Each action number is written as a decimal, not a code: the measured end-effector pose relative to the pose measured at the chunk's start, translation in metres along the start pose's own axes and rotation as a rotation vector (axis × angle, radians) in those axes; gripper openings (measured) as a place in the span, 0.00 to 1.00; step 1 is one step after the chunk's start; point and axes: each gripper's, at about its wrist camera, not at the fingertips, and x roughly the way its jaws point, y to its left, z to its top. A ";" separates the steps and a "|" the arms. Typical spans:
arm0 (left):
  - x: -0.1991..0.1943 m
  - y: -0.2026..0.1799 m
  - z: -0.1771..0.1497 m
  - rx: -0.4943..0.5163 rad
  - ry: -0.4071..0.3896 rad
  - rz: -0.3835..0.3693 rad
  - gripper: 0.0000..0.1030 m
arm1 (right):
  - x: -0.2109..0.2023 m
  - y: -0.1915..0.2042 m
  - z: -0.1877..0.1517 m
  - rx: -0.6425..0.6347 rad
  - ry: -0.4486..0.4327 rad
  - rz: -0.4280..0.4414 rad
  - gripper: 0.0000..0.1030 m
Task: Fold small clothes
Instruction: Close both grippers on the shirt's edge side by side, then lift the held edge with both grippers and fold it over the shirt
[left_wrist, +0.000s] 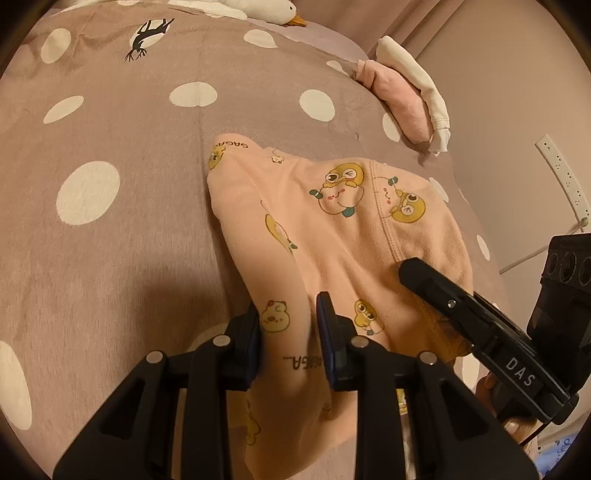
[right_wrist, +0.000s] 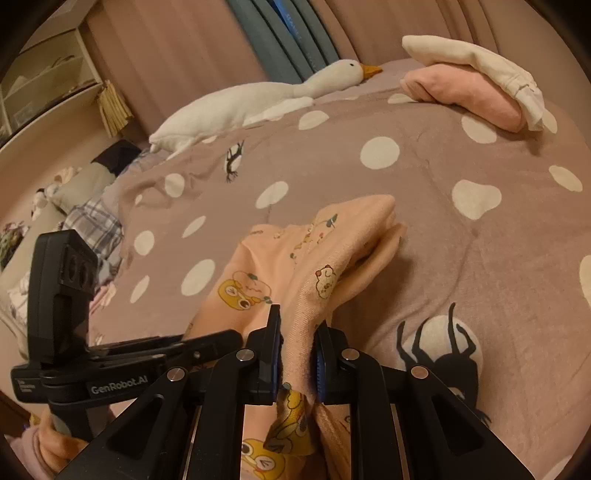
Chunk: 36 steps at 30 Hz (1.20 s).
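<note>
Garment position: I have the peach printed garment (left_wrist: 343, 229) partly lifted off the bed (left_wrist: 122, 236), its far end resting on the dotted cover and its near end raised toward both cameras.

Left tool (left_wrist: 290, 332): jaws set narrow around a bunched ridge of the near edge. Cloth passes between both pads, so I judge this a firm pinch on the fabric, not a loose straddle.

Right tool (right_wrist: 297, 347): jaws also narrow, clamped on a gathered fold of the same garment. In the left wrist view its finger lies across the cloth just beside the left tool.

Reason for the hold: the two pinch points sit close together on one edge, which keeps that edge taut and level. I judge this to be a carry-over fold, with the held edge to be laid toward the far end.

Surroundings: a folded pink item (right_wrist: 469, 99) with a cream item (right_wrist: 476, 62) on top sits well apart at the far side of the bed, probably the finished stack. A plush goose (right_wrist: 255, 107) lies farther back.
</note>
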 end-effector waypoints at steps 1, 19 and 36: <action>-0.001 0.000 0.000 0.001 -0.001 -0.002 0.25 | -0.002 0.001 0.000 -0.004 -0.003 0.002 0.16; -0.027 0.001 -0.013 0.016 -0.030 0.001 0.25 | -0.022 0.022 -0.009 -0.036 -0.024 0.027 0.16; -0.057 0.023 -0.027 -0.009 -0.065 0.043 0.25 | -0.017 0.055 -0.016 -0.059 -0.011 0.076 0.16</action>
